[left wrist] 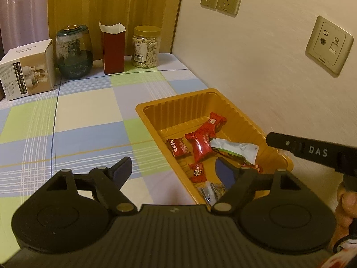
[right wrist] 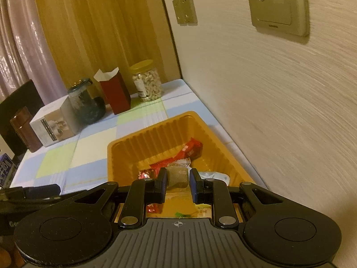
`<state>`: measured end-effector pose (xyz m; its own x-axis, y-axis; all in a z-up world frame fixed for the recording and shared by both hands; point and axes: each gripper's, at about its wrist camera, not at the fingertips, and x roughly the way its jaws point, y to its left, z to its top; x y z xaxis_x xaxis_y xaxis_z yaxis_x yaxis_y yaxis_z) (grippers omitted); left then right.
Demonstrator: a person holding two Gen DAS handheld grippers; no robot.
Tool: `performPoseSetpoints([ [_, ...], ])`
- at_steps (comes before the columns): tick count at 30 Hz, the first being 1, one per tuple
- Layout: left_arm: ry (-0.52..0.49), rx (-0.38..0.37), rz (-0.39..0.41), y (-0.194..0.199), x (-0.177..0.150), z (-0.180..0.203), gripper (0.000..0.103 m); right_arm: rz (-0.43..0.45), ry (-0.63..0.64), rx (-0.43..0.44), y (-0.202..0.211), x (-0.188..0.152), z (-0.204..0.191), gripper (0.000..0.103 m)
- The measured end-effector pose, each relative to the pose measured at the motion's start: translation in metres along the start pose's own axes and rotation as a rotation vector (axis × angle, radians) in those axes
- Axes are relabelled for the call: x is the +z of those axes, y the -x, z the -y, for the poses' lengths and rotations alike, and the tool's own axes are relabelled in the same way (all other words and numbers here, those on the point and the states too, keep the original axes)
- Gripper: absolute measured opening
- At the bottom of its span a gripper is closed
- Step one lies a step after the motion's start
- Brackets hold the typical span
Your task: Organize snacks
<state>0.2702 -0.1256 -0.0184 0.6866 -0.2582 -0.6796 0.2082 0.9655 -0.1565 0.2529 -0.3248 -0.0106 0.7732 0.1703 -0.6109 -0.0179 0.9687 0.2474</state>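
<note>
My left gripper (left wrist: pixel 174 169) stood spread wide, nothing between its fingers, one finger over the checked tablecloth (left wrist: pixel 84 111), the other over the near end of the orange tray (left wrist: pixel 156 109). In the tray lay red-wrapped candies (left wrist: pixel 200 145) and a white-and-green packet (left wrist: pixel 238 149), all loose on the floor of it. My right gripper (right wrist: pixel 177 178) was clamped on a brownish snack in clear wrap (right wrist: pixel 177 175), held above the tray. At the back stood the cashew jar (left wrist: pixel 146 47) and red carton (left wrist: pixel 113 49).
</note>
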Motion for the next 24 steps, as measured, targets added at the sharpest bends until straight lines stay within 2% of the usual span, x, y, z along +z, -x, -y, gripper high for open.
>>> performPoseSetpoints([
  [4, 0.0, 0.011, 0.001, -0.001, 0.0, -0.001, 0.083, 0.012, -0.014, 0.038, -0.004, 0.005, -0.001, 0.022],
  [6, -0.003, 0.016, 0.0, 0.0, -0.001, -0.002, 0.085, 0.021, -0.026, 0.053, -0.005, 0.007, -0.001, 0.044],
  [7, -0.005, 0.022, 0.0, 0.001, -0.002, -0.003, 0.088, 0.03, -0.032, 0.049, -0.004, 0.008, 0.0, 0.069],
  [8, -0.007, 0.026, 0.001, 0.001, -0.003, -0.003, 0.089, 0.044, -0.043, 0.049, -0.002, 0.007, 0.001, 0.072],
  [17, 0.005, 0.052, 0.018, 0.017, -0.013, -0.01, 0.101, 0.01, -0.069, 0.003, 0.014, -0.004, 0.013, 0.072],
  [24, 0.016, 0.067, 0.046, 0.047, -0.019, -0.011, 0.102, -0.012, -0.074, -0.028, 0.04, -0.015, 0.009, 0.072],
])
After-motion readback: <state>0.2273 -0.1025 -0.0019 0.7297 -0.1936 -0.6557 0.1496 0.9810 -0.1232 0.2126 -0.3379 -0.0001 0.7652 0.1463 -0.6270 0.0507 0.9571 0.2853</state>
